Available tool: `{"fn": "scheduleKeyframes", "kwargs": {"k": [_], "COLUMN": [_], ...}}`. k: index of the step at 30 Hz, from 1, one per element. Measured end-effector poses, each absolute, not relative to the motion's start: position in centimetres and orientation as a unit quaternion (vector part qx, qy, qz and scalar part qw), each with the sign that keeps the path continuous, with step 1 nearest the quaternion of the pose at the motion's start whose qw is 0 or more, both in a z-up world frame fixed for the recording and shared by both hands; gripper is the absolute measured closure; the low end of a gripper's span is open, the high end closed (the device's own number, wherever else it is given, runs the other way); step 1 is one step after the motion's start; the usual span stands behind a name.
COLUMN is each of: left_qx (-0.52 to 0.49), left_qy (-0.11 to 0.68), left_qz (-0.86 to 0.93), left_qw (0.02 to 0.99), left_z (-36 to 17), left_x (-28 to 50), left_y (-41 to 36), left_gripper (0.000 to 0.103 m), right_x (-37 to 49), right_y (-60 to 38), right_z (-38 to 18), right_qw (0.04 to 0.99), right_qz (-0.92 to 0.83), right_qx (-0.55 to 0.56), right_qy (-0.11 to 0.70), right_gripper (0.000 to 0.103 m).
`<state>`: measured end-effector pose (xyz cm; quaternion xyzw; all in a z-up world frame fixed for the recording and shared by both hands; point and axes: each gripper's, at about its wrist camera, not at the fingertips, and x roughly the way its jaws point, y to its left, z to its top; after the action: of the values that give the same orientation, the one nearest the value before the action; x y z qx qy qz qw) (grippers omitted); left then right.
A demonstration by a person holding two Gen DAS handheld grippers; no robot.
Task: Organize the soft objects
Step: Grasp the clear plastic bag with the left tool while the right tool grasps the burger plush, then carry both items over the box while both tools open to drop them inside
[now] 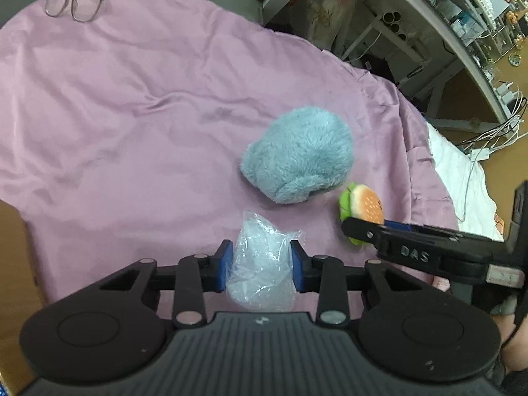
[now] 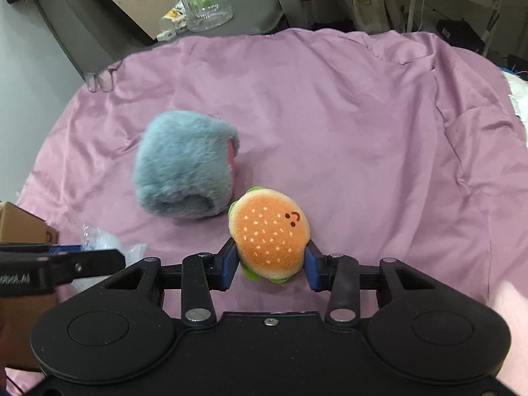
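A crinkled clear plastic bag with pale stuffing (image 1: 260, 231) lies on the pink cloth (image 1: 132, 115), and my left gripper (image 1: 262, 264) is shut on it, both blue pads pressing its sides. A burger plush (image 2: 269, 231) with a small face sits between the blue pads of my right gripper (image 2: 270, 265), which is shut on it. A grey-blue furry plush (image 1: 297, 155) rests on the cloth just beyond both, untouched. In the left wrist view the burger plush (image 1: 363, 203) shows at the right, partly behind a right finger.
Eyeglasses (image 1: 77, 3) lie at the cloth's far left edge. A glass jar (image 2: 204, 0) stands on the grey surface beyond the cloth. A cardboard box (image 2: 23, 227) sits at the near left. Shelving (image 1: 429, 16) and white bedding (image 1: 462, 171) border the right.
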<state>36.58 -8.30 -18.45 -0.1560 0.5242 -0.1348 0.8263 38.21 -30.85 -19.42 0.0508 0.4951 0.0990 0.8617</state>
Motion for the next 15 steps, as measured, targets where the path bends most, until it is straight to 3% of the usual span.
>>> {"fn": "scheduleKeyframes", "kwargs": {"k": [15], "left_qx": [-0.163], "left_qy": [0.463], "left_qz": [-0.139], "left_qw": [0.86], "left_z": [-12.2], "left_x": [31.4], "left_y": [-6.1], "left_gripper": [0.07], "right_x": [32.4], "right_y": [-27.3], "right_z": [-12.9], "right_qw": [0.884], "right_qz": [0.114], "right_qx": [0.055], "right_qy": [0.45], "right_gripper": [0.063]}}
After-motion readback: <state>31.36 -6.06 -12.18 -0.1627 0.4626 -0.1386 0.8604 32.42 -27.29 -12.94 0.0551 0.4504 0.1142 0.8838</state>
